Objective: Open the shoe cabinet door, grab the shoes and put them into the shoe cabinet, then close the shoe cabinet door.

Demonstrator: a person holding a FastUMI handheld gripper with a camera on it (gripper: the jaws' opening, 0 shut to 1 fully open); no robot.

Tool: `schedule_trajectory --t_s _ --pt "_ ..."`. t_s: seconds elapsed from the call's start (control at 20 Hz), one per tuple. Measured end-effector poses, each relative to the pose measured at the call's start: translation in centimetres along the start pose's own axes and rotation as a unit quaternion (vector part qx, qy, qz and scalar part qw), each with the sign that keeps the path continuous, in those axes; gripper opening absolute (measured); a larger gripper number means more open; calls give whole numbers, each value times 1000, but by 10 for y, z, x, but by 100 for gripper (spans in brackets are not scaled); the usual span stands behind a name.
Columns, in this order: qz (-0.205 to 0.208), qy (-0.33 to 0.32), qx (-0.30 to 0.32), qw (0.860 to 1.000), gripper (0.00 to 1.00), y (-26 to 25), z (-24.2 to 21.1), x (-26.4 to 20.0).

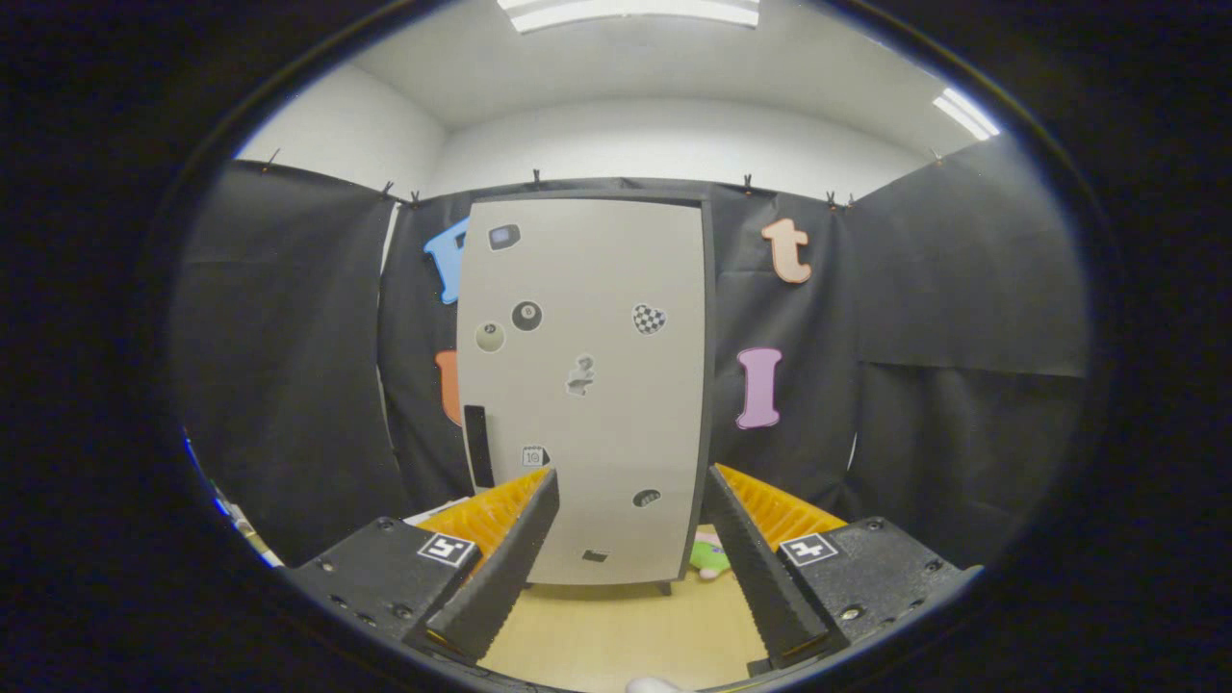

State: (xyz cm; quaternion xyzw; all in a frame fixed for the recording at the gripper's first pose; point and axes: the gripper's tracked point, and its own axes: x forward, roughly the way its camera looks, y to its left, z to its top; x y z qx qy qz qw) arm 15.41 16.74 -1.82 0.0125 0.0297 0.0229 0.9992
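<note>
Gripper view: the shoe cabinet (587, 385) stands upright beyond the fingers, its door (597, 289) flat shut, a dark handle (475, 446) low on its left edge. The gripper (630, 525) is spread wide with nothing between its fingers. A green-and-pink thing (710, 558) — perhaps a shoe, too hidden to tell — lies on the floor (616, 626) by the cabinet's right foot. A shut door fits either end of the job; if that is a shoe, opening looks due. Bare floor ahead leaves room; booth cloth crowds both sides.
</note>
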Motion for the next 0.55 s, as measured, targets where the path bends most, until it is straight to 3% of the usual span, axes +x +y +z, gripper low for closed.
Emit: schedule_trajectory --t_s 0.55 --pt "-1 0 2 1000 100 -5 -2 -5"
